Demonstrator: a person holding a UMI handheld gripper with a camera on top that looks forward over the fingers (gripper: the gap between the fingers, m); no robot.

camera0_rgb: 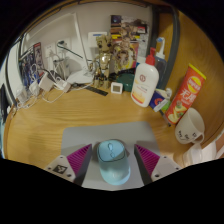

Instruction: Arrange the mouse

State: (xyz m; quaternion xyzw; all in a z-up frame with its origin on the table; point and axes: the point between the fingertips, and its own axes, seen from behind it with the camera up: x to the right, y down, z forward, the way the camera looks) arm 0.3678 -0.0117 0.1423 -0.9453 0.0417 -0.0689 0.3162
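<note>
Gripper view – mouse (112,160) sits between the open gripper (112,160) fingers.

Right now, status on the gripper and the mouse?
Gripper open, mouse between the fingers, gaps either side. Mouse resting on grey mat. White bottle and snack can beyond, not blocking.

Warm, even indoor light falls on the wooden desk (60,125), which shows a soft sheen but no harsh glare. Shadows are faint and short. The wide lens bends straight lines strongly toward the rim, and things near the edges look squeezed and slightly soft; the centre is fairly sharp
</note>
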